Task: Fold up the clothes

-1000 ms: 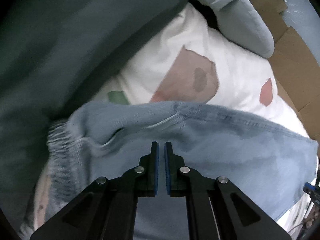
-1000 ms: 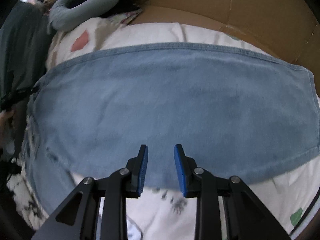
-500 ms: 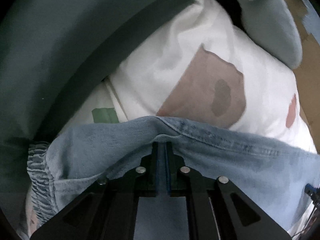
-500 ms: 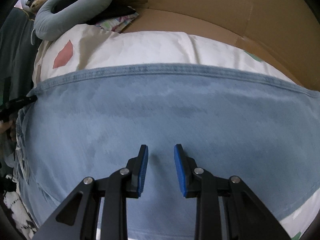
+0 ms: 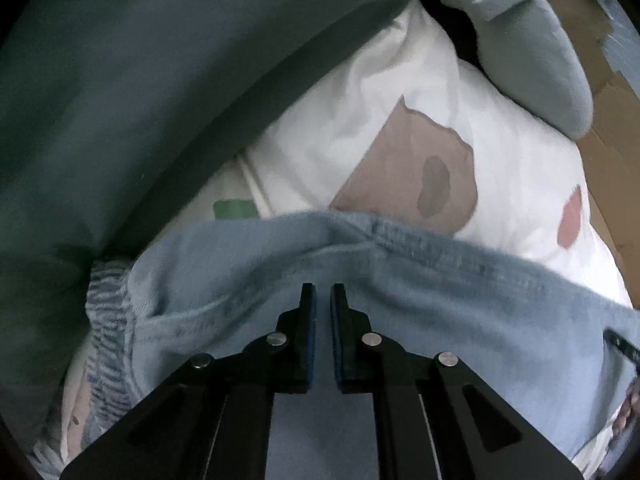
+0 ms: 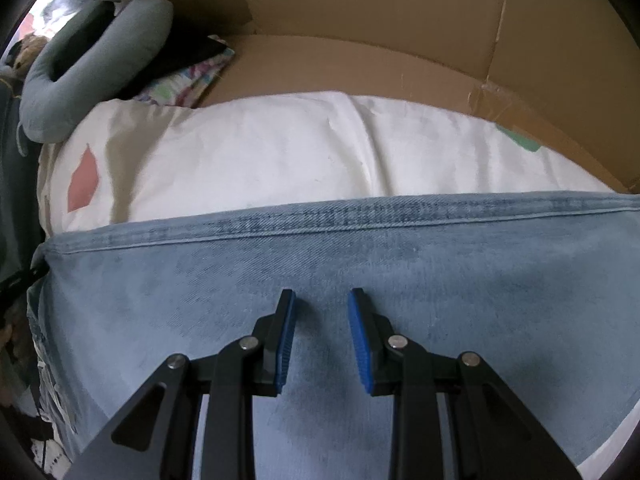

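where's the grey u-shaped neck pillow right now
In the right wrist view the grey U-shaped neck pillow lies upper left, at the corner of the white patterned bedding, beside the brown cardboard.

We see our left gripper (image 5: 322, 292) over the blue jeans (image 5: 440, 304), its two fingers close together with a thin gap. The jeans lie on a white blanket (image 5: 400, 92) with brown and pink patches. A grey pillow (image 5: 532, 48) sits behind.

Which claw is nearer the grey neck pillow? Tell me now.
Left. The left claw sits by the denim's edge nearest the grey neck pillow; the right claw is mid-denim, farther away.
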`<action>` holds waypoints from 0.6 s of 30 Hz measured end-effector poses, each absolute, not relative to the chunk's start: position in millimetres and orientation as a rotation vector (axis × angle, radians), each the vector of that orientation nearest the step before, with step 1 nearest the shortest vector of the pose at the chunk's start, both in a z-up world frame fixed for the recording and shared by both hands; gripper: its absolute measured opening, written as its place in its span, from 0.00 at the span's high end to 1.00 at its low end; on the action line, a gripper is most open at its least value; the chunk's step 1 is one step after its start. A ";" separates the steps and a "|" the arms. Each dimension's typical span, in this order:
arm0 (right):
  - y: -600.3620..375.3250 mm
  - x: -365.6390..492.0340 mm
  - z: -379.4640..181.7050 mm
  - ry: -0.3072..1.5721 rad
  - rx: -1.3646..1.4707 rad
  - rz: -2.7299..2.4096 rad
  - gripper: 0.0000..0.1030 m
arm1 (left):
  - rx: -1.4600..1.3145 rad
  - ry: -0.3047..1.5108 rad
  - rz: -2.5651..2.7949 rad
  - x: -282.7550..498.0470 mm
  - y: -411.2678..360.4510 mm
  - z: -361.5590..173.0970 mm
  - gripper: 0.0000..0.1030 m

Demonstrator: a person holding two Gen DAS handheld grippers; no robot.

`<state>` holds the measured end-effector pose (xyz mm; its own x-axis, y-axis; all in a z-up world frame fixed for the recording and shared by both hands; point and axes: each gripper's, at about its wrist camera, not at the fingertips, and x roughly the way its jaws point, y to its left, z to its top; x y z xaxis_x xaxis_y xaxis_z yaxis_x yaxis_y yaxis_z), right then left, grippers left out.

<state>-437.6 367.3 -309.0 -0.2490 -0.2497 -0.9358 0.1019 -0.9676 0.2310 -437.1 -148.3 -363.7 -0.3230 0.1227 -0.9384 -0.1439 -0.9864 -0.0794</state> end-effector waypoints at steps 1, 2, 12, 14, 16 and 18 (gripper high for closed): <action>366.7 -439.8 -310.2 -0.177 1.766 -2.320 0.75 | -1.715 0.026 2.426 -433.5 -148.7 -362.0 0.93; 366.2 -441.9 -311.4 -0.174 1.763 -2.326 0.76 | -1.708 0.024 2.422 -429.8 -149.0 -360.2 0.93; 364.0 -462.7 -313.1 -0.228 1.827 -2.390 0.79 | -1.571 0.075 2.304 -397.1 -80.2 -362.1 0.93; 362.0 -465.4 -313.2 -0.203 1.820 -2.396 0.79 | -1.546 0.106 2.292 -393.7 -64.5 -363.9 0.93; 361.4 -466.9 -314.0 -0.202 1.809 -2.407 0.79 | -1.523 0.179 2.283 -391.9 -46.8 -365.9 0.93; 365.2 -467.2 -314.8 -0.255 1.806 -2.412 0.79 | -1.510 0.222 2.270 -391.8 -34.4 -367.9 0.93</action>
<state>-467.2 365.2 -314.8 -0.2818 -0.1941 -0.9396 -0.0067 -0.9789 0.2042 -391.8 -34.4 -367.9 -0.3340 0.2419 -0.9110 -0.4137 -0.9061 -0.0889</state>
